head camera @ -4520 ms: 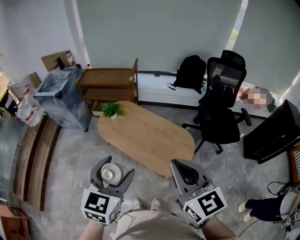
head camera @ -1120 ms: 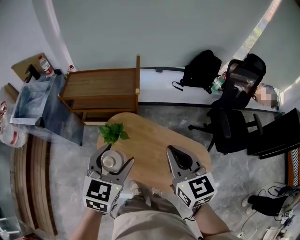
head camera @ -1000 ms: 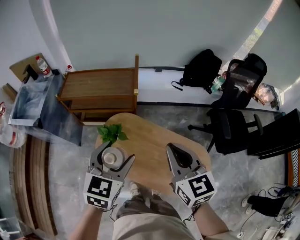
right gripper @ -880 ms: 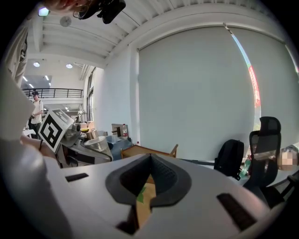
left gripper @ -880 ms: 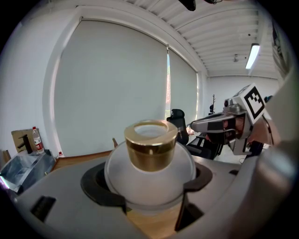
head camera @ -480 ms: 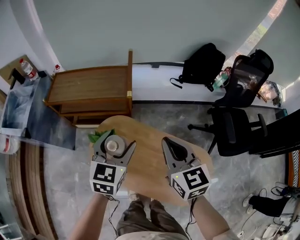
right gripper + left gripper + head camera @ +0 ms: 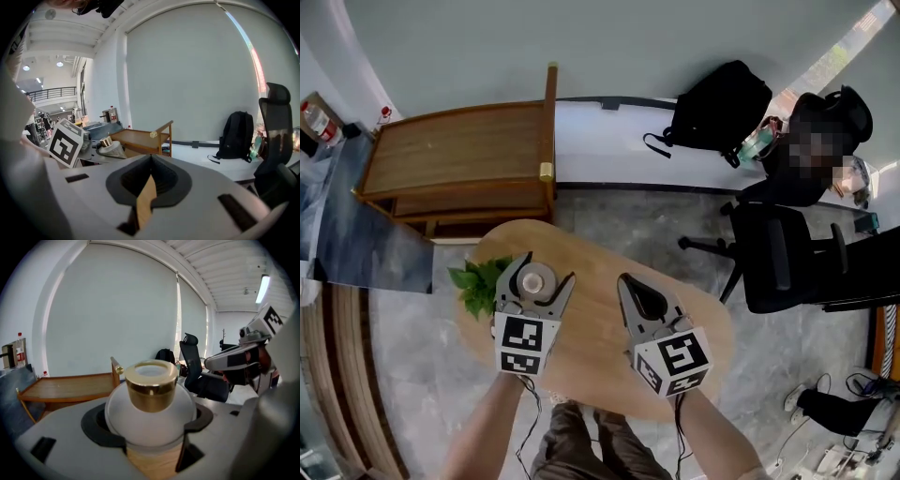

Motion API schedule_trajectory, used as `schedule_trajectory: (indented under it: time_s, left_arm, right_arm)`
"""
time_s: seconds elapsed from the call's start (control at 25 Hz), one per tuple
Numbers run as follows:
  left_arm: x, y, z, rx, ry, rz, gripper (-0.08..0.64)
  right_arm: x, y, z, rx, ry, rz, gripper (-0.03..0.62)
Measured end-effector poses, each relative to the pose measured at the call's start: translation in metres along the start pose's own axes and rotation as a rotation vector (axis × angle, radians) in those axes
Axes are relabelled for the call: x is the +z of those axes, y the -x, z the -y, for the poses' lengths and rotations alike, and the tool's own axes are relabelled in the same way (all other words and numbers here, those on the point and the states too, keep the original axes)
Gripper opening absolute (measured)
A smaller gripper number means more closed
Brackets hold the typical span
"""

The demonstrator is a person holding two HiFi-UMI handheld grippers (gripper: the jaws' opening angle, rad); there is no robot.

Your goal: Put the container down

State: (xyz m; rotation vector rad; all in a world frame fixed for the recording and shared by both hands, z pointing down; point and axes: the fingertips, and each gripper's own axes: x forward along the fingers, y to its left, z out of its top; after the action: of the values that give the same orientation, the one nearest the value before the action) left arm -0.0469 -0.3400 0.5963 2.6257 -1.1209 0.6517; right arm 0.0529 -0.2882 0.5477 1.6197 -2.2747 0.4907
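Container [image 7: 536, 279], just one, sits clamped in left hand-held gripper [image 7: 540, 271]; right hand-held gripper [image 7: 624, 281] is closed, empty.

The left gripper [image 7: 548, 266] and the right gripper [image 7: 623, 281] both have pale grey jaws lined in black. Each carries a white cube [image 7: 523, 345] printed with black square markers. A thin black cable [image 7: 526, 427] trails below each cube, and the person wears brownish-olive trousers [image 7: 581, 445].
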Motion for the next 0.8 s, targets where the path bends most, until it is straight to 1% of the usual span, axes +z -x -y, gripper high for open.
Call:
schedule_trajectory:
  time_s: [0.2,0.4,0.6,0.8]
  left_arm:
    - [-0.062,-0.051,0.006,-0.007,0.012,-0.023,0.331]
    - [-0.124,-0.093,0.016,-0.022,0.03,-0.076,0.331]
    - [-0.182,-0.128,0.013,-0.01,0.01,-0.139,0.331]
    - [-0.224,-0.152,0.009,-0.005,0.037,-0.182,0.331]
  right_arm:
    - [-0.068,-0.028,0.011,-0.002,-0.046,-0.063,-0.005]
    - [-0.13,-0.056,0.017,0.003,-0.077,-0.116,-0.005]
    - [-0.178,-0.08,0.022,0.01,-0.093,-0.157,-0.005]
    - [-0.22,-0.095,0.027,0.011,-0.112,-0.198,-0.005]
